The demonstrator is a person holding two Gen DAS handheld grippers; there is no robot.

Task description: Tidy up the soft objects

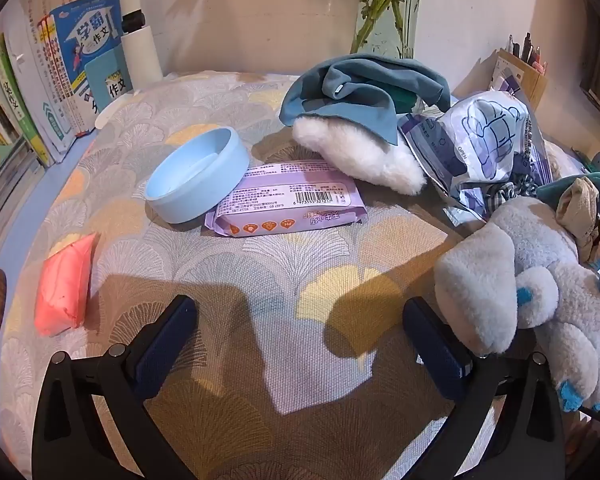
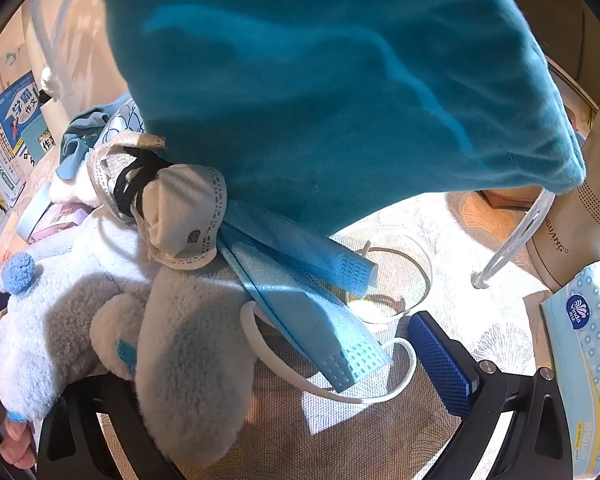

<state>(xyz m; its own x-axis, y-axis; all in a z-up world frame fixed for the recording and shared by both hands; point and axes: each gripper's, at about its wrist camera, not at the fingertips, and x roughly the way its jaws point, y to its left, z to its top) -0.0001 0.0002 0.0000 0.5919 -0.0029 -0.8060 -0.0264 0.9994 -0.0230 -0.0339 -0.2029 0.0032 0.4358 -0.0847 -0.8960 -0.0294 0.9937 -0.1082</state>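
In the left wrist view my left gripper (image 1: pixel 300 344) stands wide open over bare patterned cloth, nothing between its fingers. A grey-white plush toy (image 1: pixel 540 280) lies beside its right finger. Farther back are a purple wipes pack (image 1: pixel 288 204), a white fluffy piece (image 1: pixel 360 160) under a teal cloth (image 1: pixel 360 88), and a pink pack (image 1: pixel 64 284) at the left. In the right wrist view my right gripper (image 2: pixel 300 364) is open; blue face masks (image 2: pixel 312 308) lie between its fingers, untouched by the pads. The plush toy (image 2: pixel 120 312) hides its left finger. A teal drawstring bag (image 2: pixel 320 100) fills the top.
A light blue bowl (image 1: pixel 196 176) leans on the wipes pack. Books (image 1: pixel 60 80) stand at the left, a printed plastic bag (image 1: pixel 488 148) at the right. By the right gripper are a glass cup (image 2: pixel 388 276), a tissue box (image 2: pixel 580 360) and a person's fingers (image 2: pixel 16 444).
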